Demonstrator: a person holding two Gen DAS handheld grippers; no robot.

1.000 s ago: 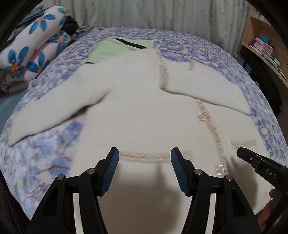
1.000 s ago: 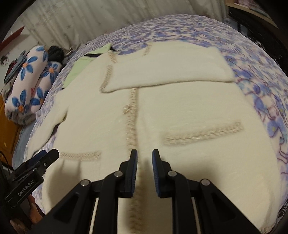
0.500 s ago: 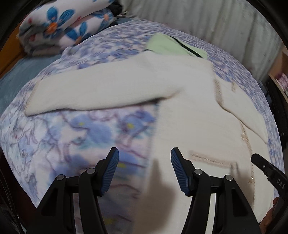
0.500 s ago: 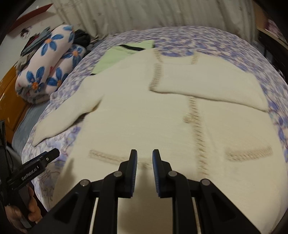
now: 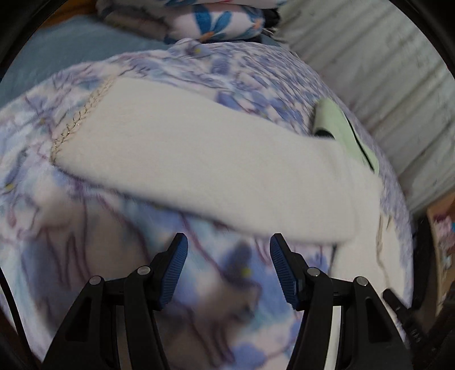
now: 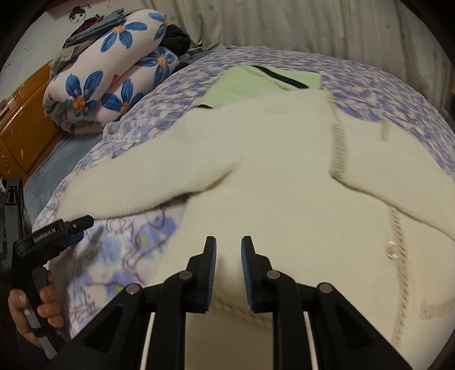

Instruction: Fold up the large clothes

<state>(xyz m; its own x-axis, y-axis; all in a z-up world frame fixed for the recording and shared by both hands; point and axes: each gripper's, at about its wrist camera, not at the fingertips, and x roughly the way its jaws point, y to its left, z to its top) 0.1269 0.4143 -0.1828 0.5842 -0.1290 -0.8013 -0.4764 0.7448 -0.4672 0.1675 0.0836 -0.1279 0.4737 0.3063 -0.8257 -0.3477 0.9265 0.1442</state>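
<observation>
A cream cardigan with beige stitched trim lies front up on the floral bedspread. One sleeve is folded across its chest. The other sleeve stretches out flat to the side, cuff trim at its far end. My left gripper hangs open over bare bedspread just short of that sleeve, with nothing between its fingers. It also shows at the left of the right wrist view, the left gripper held in a hand. My right gripper hovers over the cardigan's lower left body, jaws nearly together and empty.
A folded pale green garment lies beyond the cardigan's shoulder. A rolled quilt with blue flowers sits at the bed's head by a wooden headboard. A curtain hangs behind the bed.
My left gripper has swept off the cardigan's hem, leftward over bare bedspread toward the outstretched sleeve, rolling as it went. My right gripper has slid left from the button placket.
</observation>
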